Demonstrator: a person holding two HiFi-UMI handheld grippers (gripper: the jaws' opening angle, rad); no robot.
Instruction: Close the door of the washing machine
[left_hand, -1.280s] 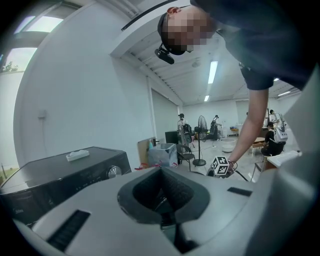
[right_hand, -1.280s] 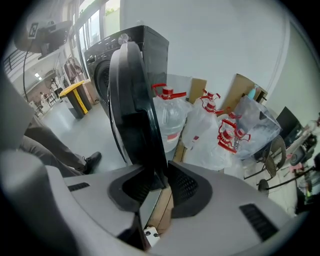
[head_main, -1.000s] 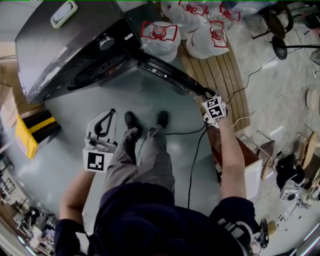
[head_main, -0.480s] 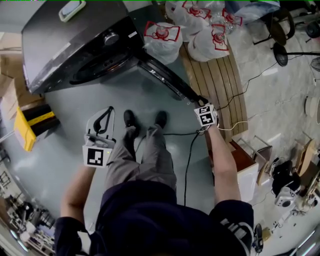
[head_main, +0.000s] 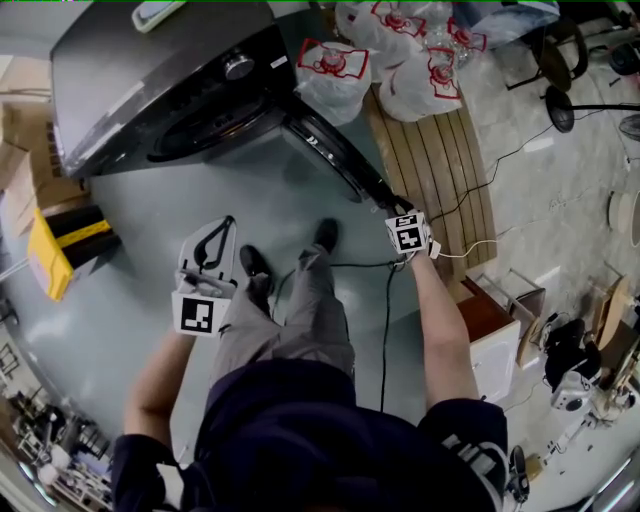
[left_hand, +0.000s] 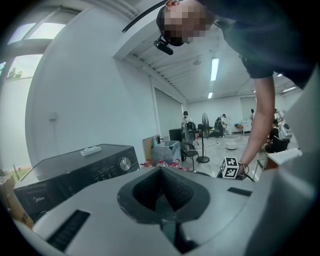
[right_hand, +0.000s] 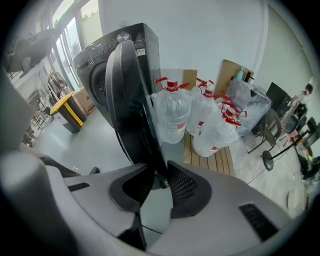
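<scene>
The right claw (head_main: 392, 203) pinches the free edge of the door (head_main: 335, 160), which stretches up-left to the washing machine (head_main: 150, 80); the left claw (head_main: 218, 235), pressed together, is farther

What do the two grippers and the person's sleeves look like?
Both the left gripper and the right gripper are light grey with black ribbed pads. Each carries a white cube with black square markers. The sleeves are short and dark.
</scene>
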